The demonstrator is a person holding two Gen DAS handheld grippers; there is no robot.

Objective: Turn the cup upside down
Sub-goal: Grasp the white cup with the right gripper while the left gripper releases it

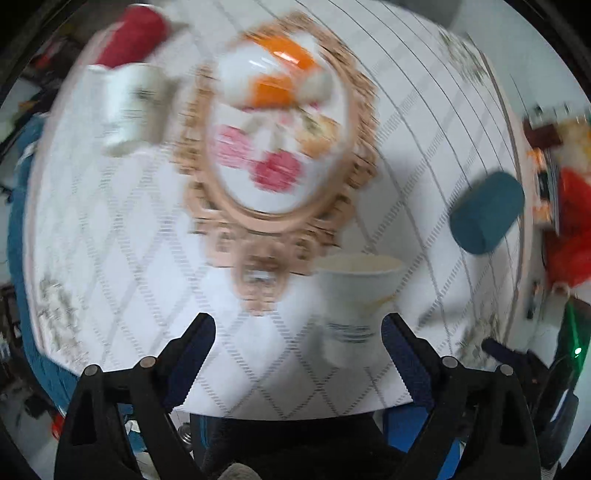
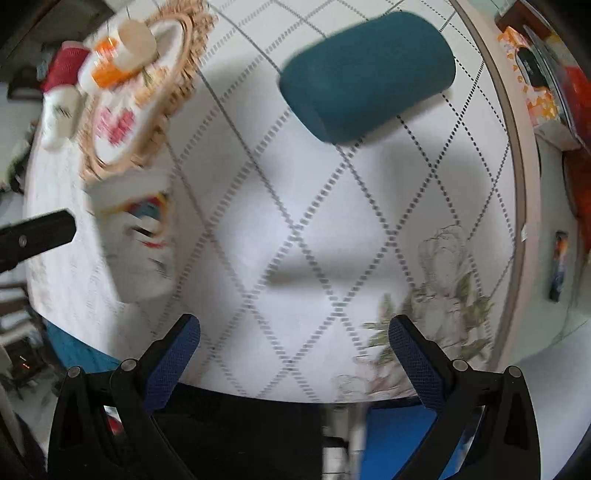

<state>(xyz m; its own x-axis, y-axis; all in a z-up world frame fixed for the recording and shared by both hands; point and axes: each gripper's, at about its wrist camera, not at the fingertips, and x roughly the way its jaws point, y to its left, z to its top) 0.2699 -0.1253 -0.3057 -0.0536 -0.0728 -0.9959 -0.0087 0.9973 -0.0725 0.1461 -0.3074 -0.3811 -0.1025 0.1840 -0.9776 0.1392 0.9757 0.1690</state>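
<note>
A white paper cup (image 1: 352,310) with coloured stripes stands upright on the white tablecloth, mouth up, just inside my left gripper's right finger. My left gripper (image 1: 299,332) is open and empty; the cup is not gripped. The same cup (image 2: 138,240) shows blurred at the left of the right wrist view, with a left finger tip (image 2: 40,232) beside it. My right gripper (image 2: 295,336) is open and empty above bare cloth. Both views are motion-blurred.
A teal cylinder (image 2: 365,74) lies on its side at the right (image 1: 487,212). A gold-framed oval tray (image 1: 280,147) holds a white-and-orange cup. A white mug (image 1: 131,107) and a red cup (image 1: 133,35) stand at the back left. The table edge (image 2: 517,177) runs along the right.
</note>
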